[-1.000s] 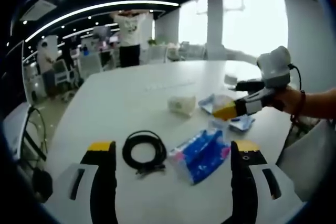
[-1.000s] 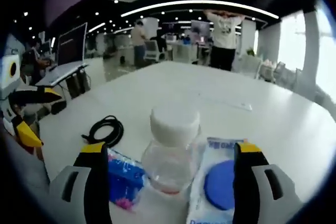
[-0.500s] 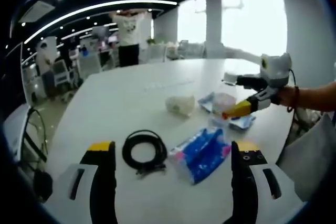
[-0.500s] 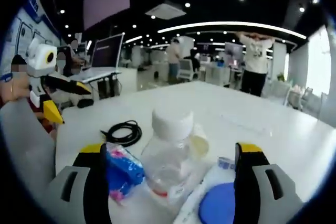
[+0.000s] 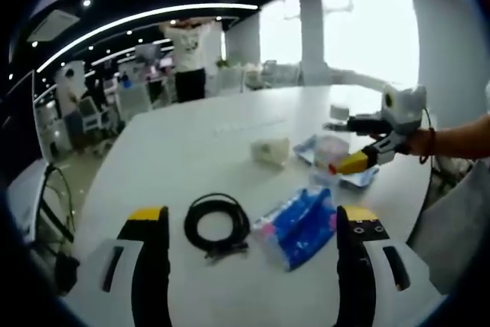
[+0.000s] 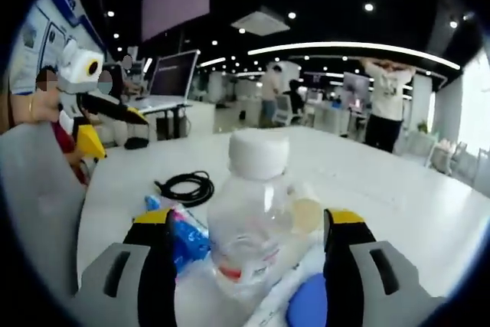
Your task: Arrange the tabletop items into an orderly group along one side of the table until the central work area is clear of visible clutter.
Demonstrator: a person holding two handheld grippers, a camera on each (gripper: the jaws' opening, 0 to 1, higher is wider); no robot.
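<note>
- Right tongs [image 6: 249, 227]: jaws flanking clear bottle [image 6: 253, 220], contact unclear; can't tell if gripped.
- Left tongs [image 5: 253, 223]: released, wide.
- Black cable [image 5: 218, 223], blue pack [image 5: 297, 223]: lower centre, on tabletop [image 5: 191, 135].

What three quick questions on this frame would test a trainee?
1. True or false: the black cable lies coiled on the table.
2. What stands between the right hand-held gripper's jaws: A) a cup, B) a clear bottle with a white cap, C) a box?
3. In the left gripper view, which lies nearer the left hand-held gripper: the blue packet or the white tissue pack?

Key: 1 true; 2 B; 3 blue packet.
</note>
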